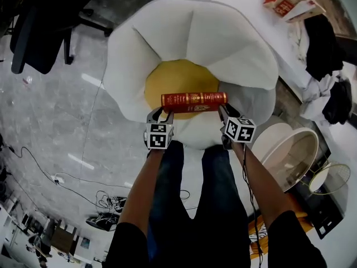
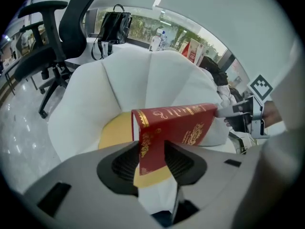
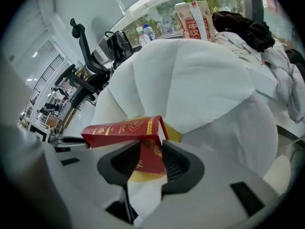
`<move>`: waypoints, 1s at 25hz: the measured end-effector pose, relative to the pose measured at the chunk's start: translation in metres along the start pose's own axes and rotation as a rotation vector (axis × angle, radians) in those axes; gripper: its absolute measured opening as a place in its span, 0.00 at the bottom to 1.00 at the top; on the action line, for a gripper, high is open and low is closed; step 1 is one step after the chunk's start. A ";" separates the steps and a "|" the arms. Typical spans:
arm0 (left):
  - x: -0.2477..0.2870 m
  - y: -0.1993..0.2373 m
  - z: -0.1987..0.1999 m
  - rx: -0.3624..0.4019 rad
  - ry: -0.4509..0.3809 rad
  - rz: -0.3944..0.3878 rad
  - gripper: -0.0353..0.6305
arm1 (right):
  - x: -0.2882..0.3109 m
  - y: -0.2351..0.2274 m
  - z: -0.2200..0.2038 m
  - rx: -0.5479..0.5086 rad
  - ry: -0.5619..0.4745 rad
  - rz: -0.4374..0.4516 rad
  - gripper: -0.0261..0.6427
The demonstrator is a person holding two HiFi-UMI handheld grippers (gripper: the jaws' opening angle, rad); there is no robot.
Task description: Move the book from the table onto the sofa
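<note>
A red book with gold print (image 1: 194, 99) hangs spine-up just over the yellow seat cushion (image 1: 177, 75) of a white petal-shaped sofa (image 1: 189, 35). My left gripper (image 1: 162, 114) is shut on the book's left end and my right gripper (image 1: 224, 111) on its right end. In the left gripper view the book (image 2: 177, 127) stands on edge between the pads of the left gripper (image 2: 151, 157), with the right gripper (image 2: 244, 113) at its far end. In the right gripper view the right gripper (image 3: 151, 159) clamps the book (image 3: 121, 129) over the cushion (image 3: 174, 135).
A black office chair (image 1: 33, 32) stands on the grey floor to the left. Cables (image 1: 106, 205) lie on the floor near the person's legs. To the right are a round white bin (image 1: 290, 149), dark clothes (image 1: 326, 43) and red-and-white cartons (image 1: 287, 1).
</note>
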State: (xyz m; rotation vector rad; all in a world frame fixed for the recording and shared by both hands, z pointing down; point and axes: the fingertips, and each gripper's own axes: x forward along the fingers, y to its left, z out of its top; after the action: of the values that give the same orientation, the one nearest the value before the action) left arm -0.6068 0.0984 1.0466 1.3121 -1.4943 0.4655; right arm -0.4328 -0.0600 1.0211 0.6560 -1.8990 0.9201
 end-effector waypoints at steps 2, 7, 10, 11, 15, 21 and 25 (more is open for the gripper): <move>0.004 0.001 -0.004 0.001 0.014 -0.020 0.32 | 0.005 -0.003 -0.008 -0.011 -0.001 -0.010 0.28; 0.006 0.006 -0.007 -0.017 -0.003 -0.030 0.32 | 0.007 -0.012 -0.002 -0.019 -0.055 -0.058 0.29; -0.001 0.003 -0.012 -0.018 -0.009 -0.031 0.32 | 0.002 -0.010 -0.002 0.006 -0.061 -0.047 0.29; -0.003 0.001 -0.013 -0.019 -0.010 -0.031 0.32 | -0.001 -0.009 -0.003 0.006 -0.058 -0.039 0.29; -0.014 -0.015 -0.013 -0.030 -0.023 -0.040 0.32 | -0.019 -0.003 -0.005 -0.011 -0.063 -0.017 0.29; -0.055 -0.051 0.010 -0.025 -0.079 -0.069 0.32 | -0.068 0.020 0.009 -0.047 -0.132 0.028 0.27; -0.108 -0.096 0.030 -0.044 -0.161 -0.074 0.30 | -0.119 0.039 0.020 -0.051 -0.177 0.114 0.26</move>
State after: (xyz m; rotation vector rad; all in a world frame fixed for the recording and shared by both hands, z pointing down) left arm -0.5508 0.0947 0.9098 1.3913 -1.5731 0.2828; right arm -0.4173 -0.0448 0.8964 0.6217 -2.1288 0.9061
